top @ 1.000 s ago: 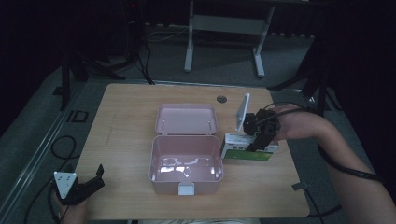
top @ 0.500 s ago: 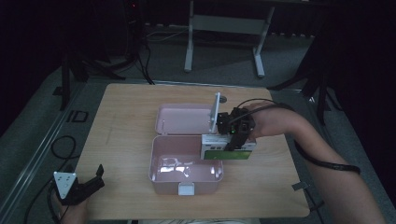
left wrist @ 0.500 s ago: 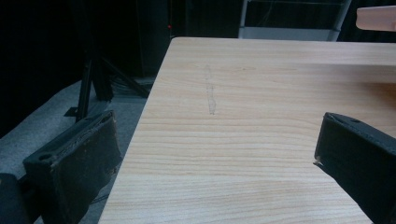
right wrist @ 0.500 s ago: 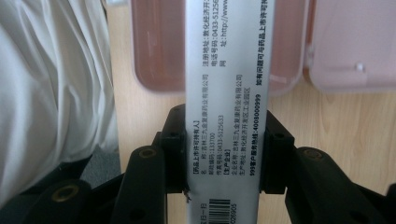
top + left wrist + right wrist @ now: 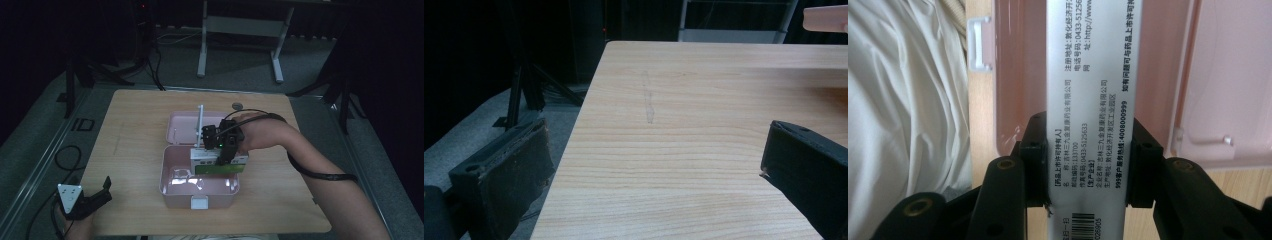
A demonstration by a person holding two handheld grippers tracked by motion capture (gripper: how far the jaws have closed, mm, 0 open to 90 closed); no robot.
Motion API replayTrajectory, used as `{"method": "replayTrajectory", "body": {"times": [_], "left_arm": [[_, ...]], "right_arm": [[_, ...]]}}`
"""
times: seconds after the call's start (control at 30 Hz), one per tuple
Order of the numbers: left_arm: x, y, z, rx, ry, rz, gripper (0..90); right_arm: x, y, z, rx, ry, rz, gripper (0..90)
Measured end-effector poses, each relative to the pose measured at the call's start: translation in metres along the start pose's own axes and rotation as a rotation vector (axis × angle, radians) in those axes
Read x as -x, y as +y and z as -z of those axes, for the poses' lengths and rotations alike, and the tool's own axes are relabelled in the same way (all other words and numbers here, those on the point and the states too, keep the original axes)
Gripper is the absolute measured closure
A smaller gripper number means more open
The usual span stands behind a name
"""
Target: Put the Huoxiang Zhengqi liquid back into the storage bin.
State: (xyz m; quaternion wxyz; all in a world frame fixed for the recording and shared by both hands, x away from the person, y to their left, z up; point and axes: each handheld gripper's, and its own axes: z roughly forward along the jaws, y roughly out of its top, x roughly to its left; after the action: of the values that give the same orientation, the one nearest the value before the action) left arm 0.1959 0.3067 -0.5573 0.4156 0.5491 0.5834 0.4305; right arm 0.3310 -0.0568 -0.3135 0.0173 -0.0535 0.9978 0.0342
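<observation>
Here, right gripper [image 5: 1083, 165] clamped around box [image 5: 1090, 100] printed "4008000999"; left gripper [image 5: 649, 170] wide, empty.

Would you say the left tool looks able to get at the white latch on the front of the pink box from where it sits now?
Probably yes: the left tool sits open at the table's near-left corner, with bare tabletop between it and the latch. The right tool, holding the medicine carton, is over the pink box, behind the latch.

- The right gripper [image 5: 222, 150], on a forearm reaching in from the lower right, points down with its jaws clamped on a carton [image 5: 1091, 115].
- The left gripper [image 5: 87, 200] rests low at the near-left table corner, jaws spread wide.
</observation>
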Motion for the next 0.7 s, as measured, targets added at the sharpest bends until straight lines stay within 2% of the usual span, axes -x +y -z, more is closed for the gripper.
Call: {"method": "replayTrajectory", "body": {"times": [0.17,0.27,0.37,0.4,0.43,0.47,0.5,0.57,0.7], "left_arm": [[0.0,0.0,0.0,0.001,0.0,0.0,0.2],[0.0,0.0,0.0,0.003,-0.001,0.002,0.2],[-0.001,0.0,0.0,0.005,-0.001,0.002,0.2],[0.0,0.0,0.0,0.002,0.0,0.0,0.2],[0.0,0.0,0.0,0.003,-0.001,0.0,0.2],[0.0,0.0,0.0,0.003,-0.002,0.0,0.2],[0.0,0.0,0.001,0.004,-0.001,0.0,0.2],[0.0,0.0,0.001,0.005,0.0,0.002,0.2],[0.0,0.0,0.0,0.004,-0.002,0.0,0.3]], "right_arm": [[0.0,0.012,-0.009,-0.003,-0.005,0.003,61.7],[0.0,0.019,-0.023,-0.012,0.023,-0.003,61.7],[0.001,0.02,-0.028,-0.014,0.025,-0.004,61.7],[0.001,0.021,-0.032,-0.02,0.025,0.005,61.7],[0.003,0.024,-0.047,-0.027,0.051,-0.006,61.7],[0.003,0.024,-0.047,-0.027,0.051,-0.006,61.7],[0.003,0.025,-0.057,-0.03,0.069,-0.006,61.7],[0.003,0.025,-0.057,-0.03,0.069,-0.006,61.7],[0.0,0.027,-0.078,-0.03,0.099,-0.007,61.7]]}}
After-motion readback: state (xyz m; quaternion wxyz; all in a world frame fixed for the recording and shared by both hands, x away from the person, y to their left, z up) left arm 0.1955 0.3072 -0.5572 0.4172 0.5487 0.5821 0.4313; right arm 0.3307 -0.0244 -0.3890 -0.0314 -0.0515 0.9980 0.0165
